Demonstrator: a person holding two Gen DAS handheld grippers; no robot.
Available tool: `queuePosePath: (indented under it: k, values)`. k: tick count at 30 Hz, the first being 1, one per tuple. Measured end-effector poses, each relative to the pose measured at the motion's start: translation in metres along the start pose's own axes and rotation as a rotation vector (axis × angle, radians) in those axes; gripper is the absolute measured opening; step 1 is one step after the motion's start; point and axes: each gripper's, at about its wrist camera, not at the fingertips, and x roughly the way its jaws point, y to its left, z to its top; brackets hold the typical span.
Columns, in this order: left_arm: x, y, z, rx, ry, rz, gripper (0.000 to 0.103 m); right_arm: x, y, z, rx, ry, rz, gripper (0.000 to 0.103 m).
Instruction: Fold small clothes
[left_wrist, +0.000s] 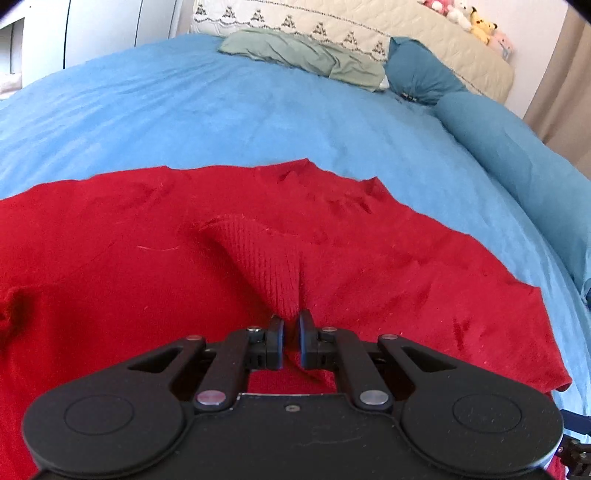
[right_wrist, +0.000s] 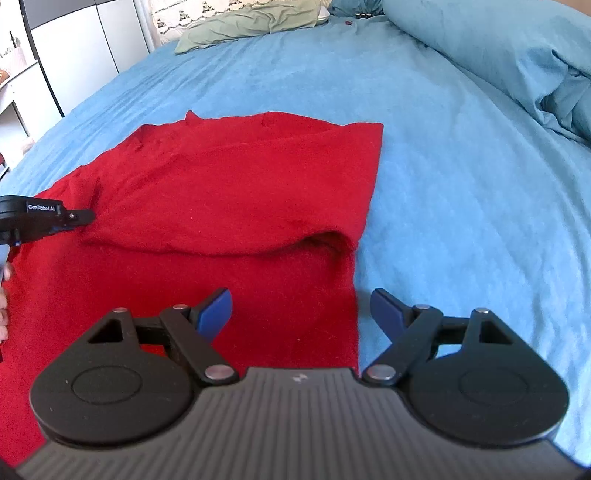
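A red knit garment (left_wrist: 147, 266) lies spread on the blue bedspread (left_wrist: 221, 110). My left gripper (left_wrist: 291, 325) is shut on a ribbed fold of the red garment, which rises in a peak from the cloth to the pads. In the right wrist view the garment (right_wrist: 229, 184) has one layer folded over, with its right edge straight. My right gripper (right_wrist: 301, 306) stands open above the garment's near right edge, with nothing between its fingers. My left gripper (right_wrist: 83, 218) shows there at the far left, pinching the fold's left end.
A green cloth (left_wrist: 306, 55) lies at the head of the bed by a patterned pillow (left_wrist: 295, 22). A teal duvet roll (left_wrist: 509, 147) runs along the right side. Soft toys (left_wrist: 476, 18) sit at the back right. White cupboards (right_wrist: 85, 48) stand to the left.
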Motion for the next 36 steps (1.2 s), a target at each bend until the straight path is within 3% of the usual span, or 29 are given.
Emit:
queuePosePath:
  k: [2,4,5,6,11,14,17,18,21,24,28,31,36]
  values:
    - [-0.004,0.0,0.0,0.022,-0.015,-0.004,0.016,0.001,0.0,0.0,-0.01,-0.004,-0.005,0.098]
    - [-0.011,0.002,-0.002,0.058,-0.033,-0.013,0.05,0.0,0.0,-0.001,-0.018,-0.007,-0.01,0.098]
    - [-0.015,0.003,-0.003,0.08,-0.048,-0.019,0.073,-0.001,0.0,-0.001,-0.021,-0.009,-0.01,0.098]
    - [-0.018,0.004,-0.003,0.097,-0.065,-0.025,0.079,-0.002,-0.002,-0.001,-0.023,-0.011,-0.011,0.098]
    - [-0.017,0.021,0.001,0.087,-0.068,-0.03,0.08,-0.001,-0.002,0.0,-0.05,-0.018,-0.032,0.098]
    - [-0.013,0.034,0.001,0.052,-0.057,-0.015,0.077,0.003,0.0,0.001,-0.064,-0.021,-0.039,0.098]
    - [-0.005,0.035,0.003,0.062,-0.047,-0.007,0.058,0.009,0.002,0.0,-0.083,-0.053,-0.083,0.098]
    - [-0.002,0.032,0.005,0.072,-0.046,0.0,0.049,0.011,0.003,0.0,-0.088,-0.068,-0.107,0.098]
    - [0.003,0.024,0.009,0.101,-0.043,0.008,0.004,0.018,0.001,-0.003,-0.077,-0.104,-0.157,0.098]
    - [0.0,0.019,0.014,0.115,-0.083,0.012,0.004,0.022,-0.003,-0.004,-0.041,-0.143,-0.184,0.098]
    - [-0.021,0.024,0.03,0.102,-0.198,0.028,0.004,0.031,-0.004,0.009,-0.021,-0.164,-0.224,0.098]
    - [-0.037,0.041,0.038,0.077,-0.279,0.088,0.004,0.039,-0.005,0.02,-0.013,-0.17,-0.242,0.098]
    - [-0.036,0.078,0.032,0.026,-0.255,0.137,0.004,0.044,-0.008,0.018,-0.014,-0.158,-0.271,0.097]
